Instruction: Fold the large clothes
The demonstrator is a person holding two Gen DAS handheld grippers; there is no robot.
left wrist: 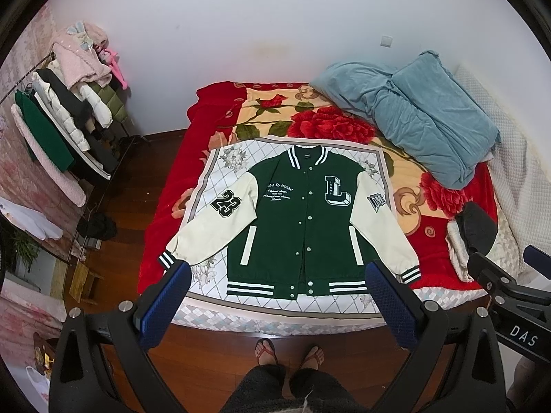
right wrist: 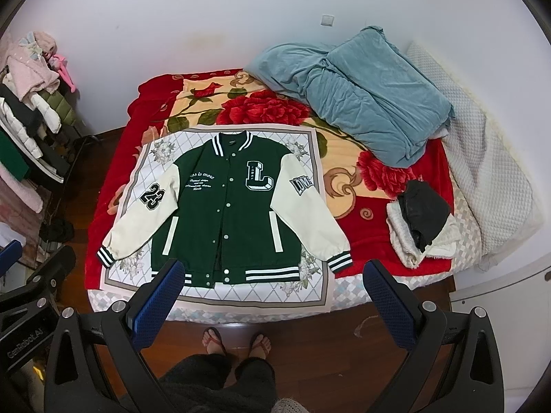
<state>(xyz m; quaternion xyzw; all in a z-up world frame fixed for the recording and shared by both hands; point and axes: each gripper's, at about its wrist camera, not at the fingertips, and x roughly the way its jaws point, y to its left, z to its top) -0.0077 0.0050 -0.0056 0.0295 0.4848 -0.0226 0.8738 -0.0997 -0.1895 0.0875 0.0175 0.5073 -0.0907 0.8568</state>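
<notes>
**Varsity jacket lying flat on bed, both grippers spread above it**

A green varsity jacket with cream sleeves (left wrist: 296,220) (right wrist: 224,206) is lying face up, snapped shut and unfolded, on a white diamond-patterned cloth (left wrist: 210,168) (right wrist: 144,172) at the near end of a red floral blanket (left wrist: 165,206) (right wrist: 103,206). The left gripper (left wrist: 279,304) and right gripper (right wrist: 275,301) are hovering over the near hem, jaws spread wide, holding nothing. A crumpled blue quilt (left wrist: 420,113) (right wrist: 365,96) is sitting far right. A person's sandalled feet (left wrist: 289,351) (right wrist: 237,342) are standing on the wooden floor at the bed's near edge.
</notes>
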